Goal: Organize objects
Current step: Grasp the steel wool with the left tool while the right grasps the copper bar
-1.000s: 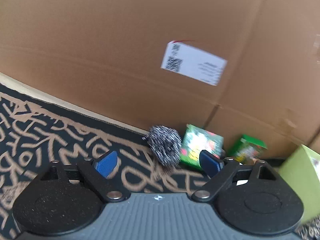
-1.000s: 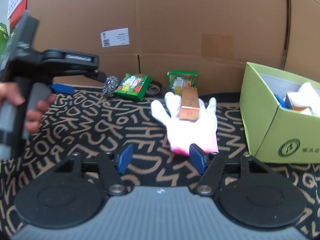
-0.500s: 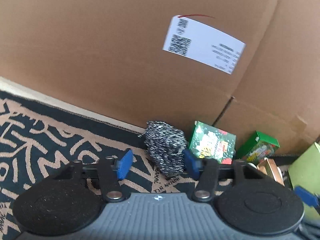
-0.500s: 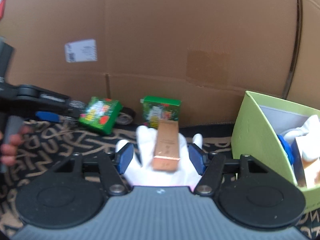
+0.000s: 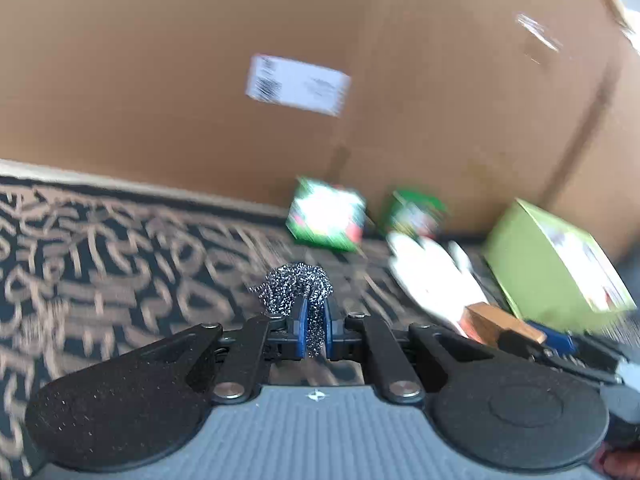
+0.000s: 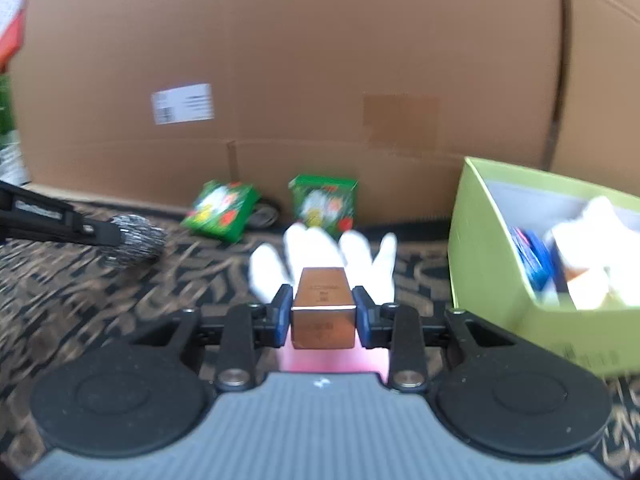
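Ground is a dark rug (image 5: 120, 264) covered in tan letter-like scrawl, running back to a pale strip where it meets a tall brown cardboard wall (image 6: 320, 60). The wall is made of large flattened cartons with seams, a taped patch and a white shipping label (image 6: 182, 103). Left gripper (image 5: 312, 330) is clenched on a steel wool scourer (image 5: 294, 286), the wad squeezed thin between the blue pads and bulging out ahead of them; in the right wrist view the same scourer sits at the tip of the black tool at left, whether clear of the rug I cannot tell. Right gripper (image 6: 322, 316) has a copper-brown carton (image 6: 323, 312) between its blue pads, jaws closing, both pads against the carton's sides. Directly beneath and beyond it lies a white glove (image 6: 320, 248), fingers spread toward the wall, pink at the cuff. Against the base of the wall are two green printed boxes: one (image 6: 220, 210) lying tilted, the other (image 6: 324, 202) standing upright, with a dark roll (image 6: 264, 212) between them. A lime-green open box (image 6: 492, 264) sits on the rug at right, holding white, blue and orange items too blurred to name. Left wrist view is heavily motion-smeared.
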Action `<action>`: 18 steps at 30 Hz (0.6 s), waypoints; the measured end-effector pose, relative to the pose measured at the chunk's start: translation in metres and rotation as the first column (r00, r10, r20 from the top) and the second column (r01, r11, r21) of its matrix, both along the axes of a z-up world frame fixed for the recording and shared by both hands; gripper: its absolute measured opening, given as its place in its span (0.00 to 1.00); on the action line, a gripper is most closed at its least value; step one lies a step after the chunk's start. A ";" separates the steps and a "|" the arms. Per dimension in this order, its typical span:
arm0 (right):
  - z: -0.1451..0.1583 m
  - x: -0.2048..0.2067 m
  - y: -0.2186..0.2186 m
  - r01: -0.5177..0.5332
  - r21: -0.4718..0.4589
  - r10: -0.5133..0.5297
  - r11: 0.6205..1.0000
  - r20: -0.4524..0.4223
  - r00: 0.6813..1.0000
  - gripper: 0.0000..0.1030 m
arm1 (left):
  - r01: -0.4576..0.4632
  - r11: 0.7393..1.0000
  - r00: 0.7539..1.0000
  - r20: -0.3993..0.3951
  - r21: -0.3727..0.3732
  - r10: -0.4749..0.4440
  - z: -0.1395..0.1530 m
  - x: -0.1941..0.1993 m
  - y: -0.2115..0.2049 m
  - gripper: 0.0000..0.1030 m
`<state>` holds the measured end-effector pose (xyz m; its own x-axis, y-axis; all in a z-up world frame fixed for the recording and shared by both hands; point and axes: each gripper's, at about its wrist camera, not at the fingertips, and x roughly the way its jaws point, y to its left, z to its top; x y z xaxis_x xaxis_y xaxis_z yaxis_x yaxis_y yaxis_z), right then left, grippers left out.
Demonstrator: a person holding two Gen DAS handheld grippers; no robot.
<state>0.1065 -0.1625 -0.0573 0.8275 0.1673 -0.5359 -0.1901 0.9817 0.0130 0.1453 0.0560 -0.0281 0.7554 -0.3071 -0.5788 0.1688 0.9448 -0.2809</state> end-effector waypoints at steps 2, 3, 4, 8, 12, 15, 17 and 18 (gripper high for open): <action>0.001 -0.032 -0.005 -0.014 0.005 0.014 1.000 -0.007 1.000 0.30 | 0.077 0.997 0.997 -0.026 0.004 -0.076 -0.006 -0.030 -0.010 0.06; 0.001 -0.048 -0.009 -0.016 0.011 0.016 1.000 -0.016 1.000 0.30 | 0.104 0.995 0.994 -0.038 -0.006 -0.104 -0.009 -0.042 -0.012 0.06; 0.002 -0.063 -0.013 -0.014 0.018 0.014 1.000 -0.030 0.999 0.30 | 0.128 0.992 0.990 -0.048 -0.014 -0.129 -0.013 -0.051 -0.017 0.06; 0.004 -0.117 -0.016 -0.015 -0.062 0.012 0.998 -0.048 0.999 0.30 | 0.147 0.989 0.988 -0.048 -0.022 -0.148 -0.029 -0.083 -0.029 0.07; -0.003 -0.139 -0.015 -0.002 -0.145 -0.005 0.989 -0.044 0.999 0.36 | 0.075 0.996 0.997 -0.028 -0.045 -0.076 -0.029 -0.097 -0.026 0.29; -0.004 -0.134 -0.022 0.029 -0.087 -0.033 0.996 -0.047 0.998 0.40 | 0.052 0.999 0.999 -0.003 -0.013 -0.052 -0.023 -0.093 -0.030 0.55; -0.005 -0.131 -0.025 0.041 -0.053 -0.043 0.998 -0.043 0.998 0.42 | 0.055 0.998 0.998 0.030 0.021 -0.055 -0.022 -0.091 -0.037 0.59; -0.006 -0.132 -0.026 0.047 -0.045 -0.049 0.998 -0.042 0.998 0.43 | 0.054 0.998 0.998 0.037 0.041 -0.056 -0.020 -0.089 -0.040 0.60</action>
<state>-0.0257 -0.1886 -0.0634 0.8103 0.1035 -0.5769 -0.1431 0.9894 -0.0235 0.0561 0.0158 -0.0483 0.7598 -0.3259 -0.5626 0.2308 0.9442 -0.2351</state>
